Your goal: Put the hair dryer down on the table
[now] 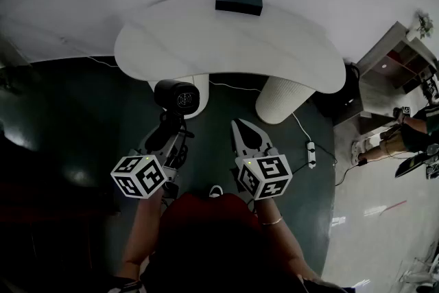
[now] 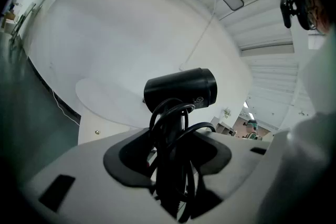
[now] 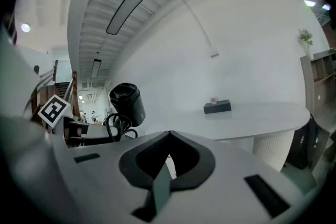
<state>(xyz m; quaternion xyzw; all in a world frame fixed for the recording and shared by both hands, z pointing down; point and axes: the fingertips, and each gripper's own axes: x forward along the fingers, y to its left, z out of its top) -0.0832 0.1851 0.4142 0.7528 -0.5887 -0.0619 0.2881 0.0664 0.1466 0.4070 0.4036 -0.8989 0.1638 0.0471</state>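
A black hair dryer (image 1: 177,94) with its cord looped round the handle is held up in front of the white table (image 1: 226,44), just short of its near edge. My left gripper (image 1: 170,130) is shut on the handle and cord, with the barrel above the jaws. In the left gripper view the hair dryer (image 2: 181,88) stands upright between the jaws of the left gripper (image 2: 176,136). My right gripper (image 1: 242,128) hangs beside it to the right, shut and holding nothing. In the right gripper view the right gripper (image 3: 169,136) has its tips touching, with the hair dryer (image 3: 126,102) at the left.
A black tissue box (image 1: 239,1) sits at the table's far edge. Two white ribbed legs (image 1: 283,98) carry the table. A power strip (image 1: 311,154) and cable lie on the dark floor at the right. A shelf (image 1: 398,65) and a seated person (image 1: 391,141) are far right.
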